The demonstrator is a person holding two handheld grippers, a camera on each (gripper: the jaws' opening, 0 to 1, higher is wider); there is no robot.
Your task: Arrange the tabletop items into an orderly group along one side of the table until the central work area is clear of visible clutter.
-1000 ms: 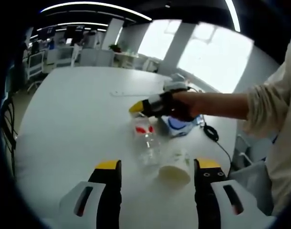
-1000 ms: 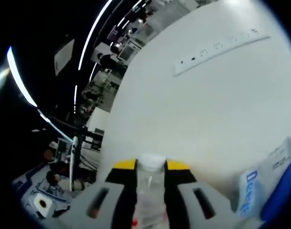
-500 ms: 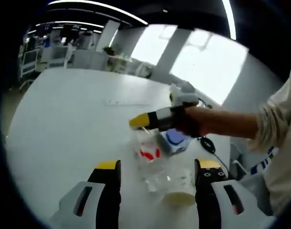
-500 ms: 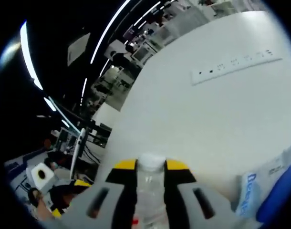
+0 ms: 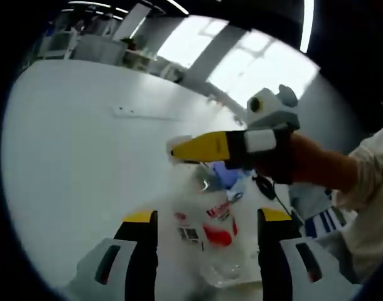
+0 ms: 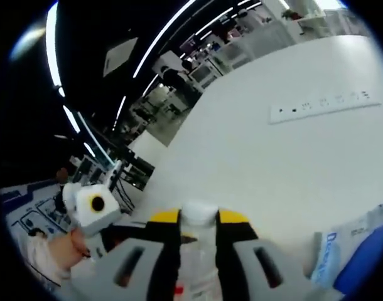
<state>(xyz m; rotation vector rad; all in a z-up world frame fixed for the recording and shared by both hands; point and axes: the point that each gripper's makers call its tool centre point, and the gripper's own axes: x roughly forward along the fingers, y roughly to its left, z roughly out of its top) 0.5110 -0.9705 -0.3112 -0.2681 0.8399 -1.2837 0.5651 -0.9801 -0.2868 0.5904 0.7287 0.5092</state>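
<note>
Our right gripper (image 6: 199, 219) is clamped on the clear bottle (image 5: 207, 241) at its neck, carrying it off the table (image 5: 72, 144). Our left gripper (image 5: 204, 219) gapes beneath, seemingly ready to steady it.

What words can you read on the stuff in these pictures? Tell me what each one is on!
"Dee": blue letters on the white and blue packet in the right gripper view; the rest of the word is cut off.
Red and black label on the clear plastic bottle, left gripper view: too blurred to read.
Markings on the white power strip on the table: too small to read.
</note>
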